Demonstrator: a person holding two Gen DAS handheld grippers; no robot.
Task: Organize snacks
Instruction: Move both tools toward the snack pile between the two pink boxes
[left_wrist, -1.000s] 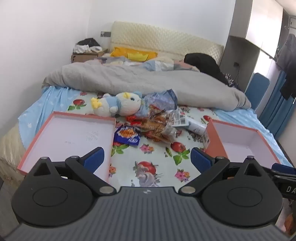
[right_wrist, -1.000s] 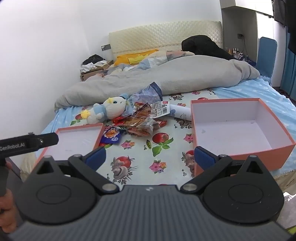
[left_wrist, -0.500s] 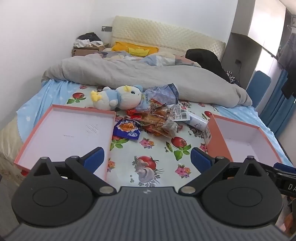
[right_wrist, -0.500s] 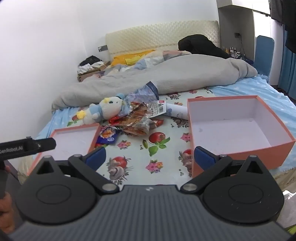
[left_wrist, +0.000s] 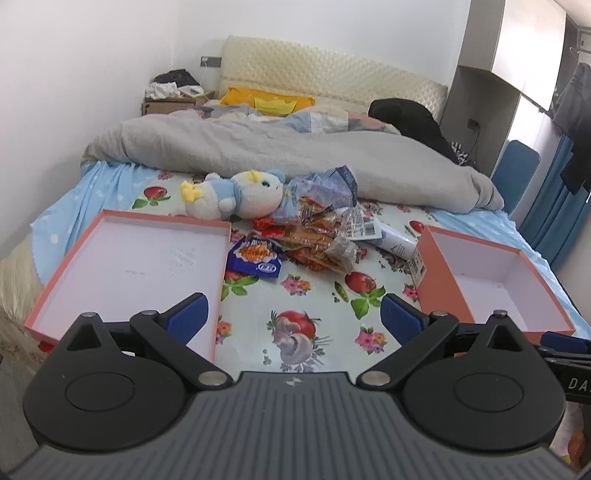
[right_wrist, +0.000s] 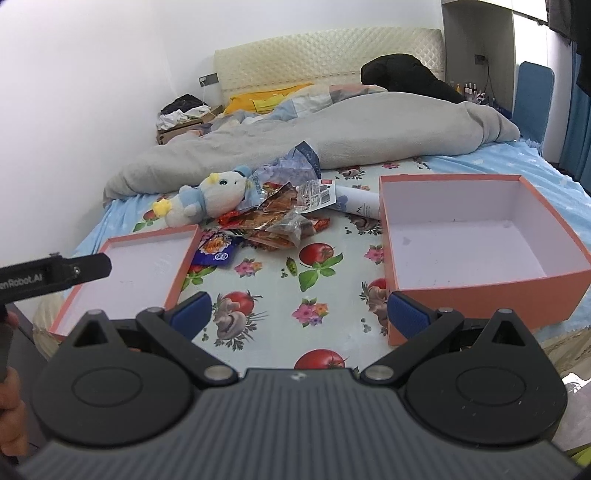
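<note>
at the bottom of each wrist view sits the gripper's black body; the left gripper has its blue-padded fingers spread wide with nothing between them, hanging over the fruit-printed bedsheet; the right gripper likewise has its fingers wide apart and empty, above the same sheet; in the right wrist view, part of the left tool's black bar shows at 9 o'clock, with a bit of a hand at 8 o'clock; just beyond the left gripper, at 10 o'clock, lies the shallow orange lid, white inside, open side up; at 3 o'clock stands the deeper orange box, also white inside and bare; between the two, toward 12 o'clock, lies the heap of snacks; nearest is a blue snack packet, touching the lid's far right corner; past it, red and clear snack wrappers piled together; a white tube lies at the heap's right edge, just beside the box's far left corner; behind the heap a crumpled blue bag and, to its left, a plush toy on its side; farther back a grey duvet crosses the bed; at the far end, a yellow pillow against the cream headboard.
</note>
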